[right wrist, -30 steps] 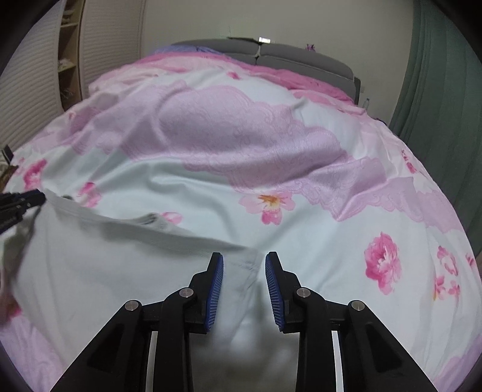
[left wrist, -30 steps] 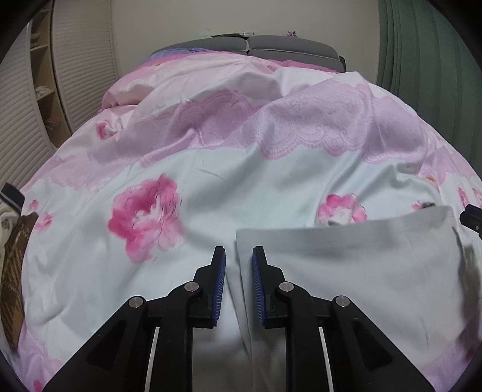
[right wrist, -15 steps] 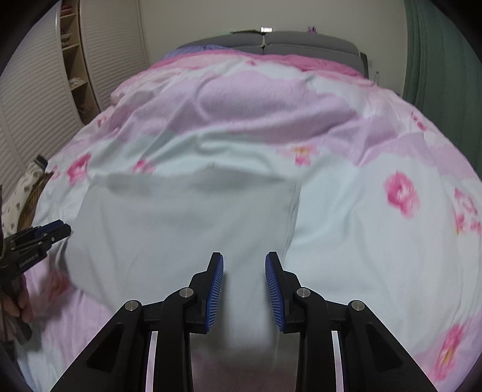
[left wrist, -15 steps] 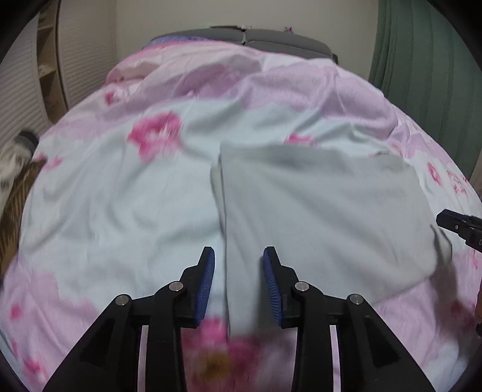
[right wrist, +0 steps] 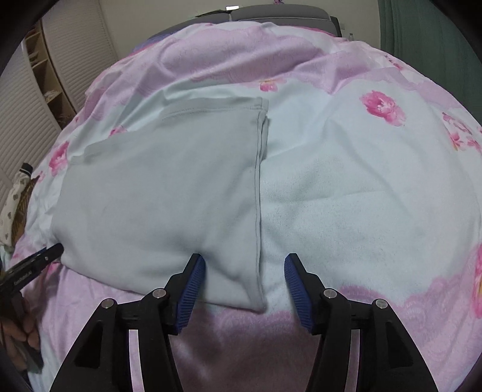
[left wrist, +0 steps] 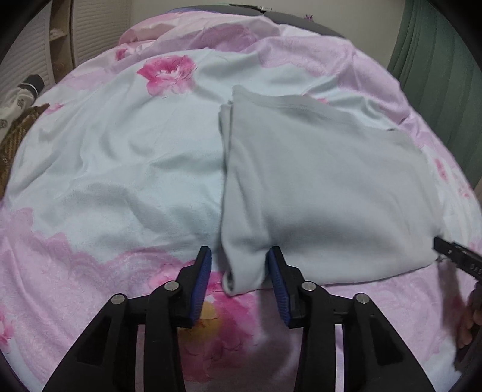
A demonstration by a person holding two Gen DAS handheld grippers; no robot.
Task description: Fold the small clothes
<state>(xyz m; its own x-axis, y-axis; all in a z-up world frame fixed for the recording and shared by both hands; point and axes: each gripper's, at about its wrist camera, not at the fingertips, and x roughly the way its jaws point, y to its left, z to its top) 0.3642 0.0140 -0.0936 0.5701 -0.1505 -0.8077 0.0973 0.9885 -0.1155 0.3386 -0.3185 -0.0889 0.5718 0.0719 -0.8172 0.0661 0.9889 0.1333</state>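
Observation:
A pale grey garment (left wrist: 325, 187) lies folded flat on the pink and pale-blue floral bedspread (left wrist: 120, 165). My left gripper (left wrist: 239, 271) stands over the garment's near left corner. Its jaws are opening, with the corner loose between them. In the right wrist view the garment (right wrist: 162, 196) fills the left half. My right gripper (right wrist: 244, 271) straddles its near right corner, jaws opening wide and pads off the cloth. Each gripper's tip shows in the other's view: the right gripper (left wrist: 452, 256) and the left gripper (right wrist: 33, 262).
Patterned clothes (left wrist: 18, 126) are piled at the bed's left edge. Slatted closet doors and shelves (right wrist: 45, 78) stand left of the bed. A green curtain (left wrist: 436, 60) hangs on the right, and a grey headboard (right wrist: 280, 13) is at the far end.
Both grippers came down and back toward the bed's near edge, drawing the garment with them until it lies flat. Both pairs of jaws have widened off the cloth.

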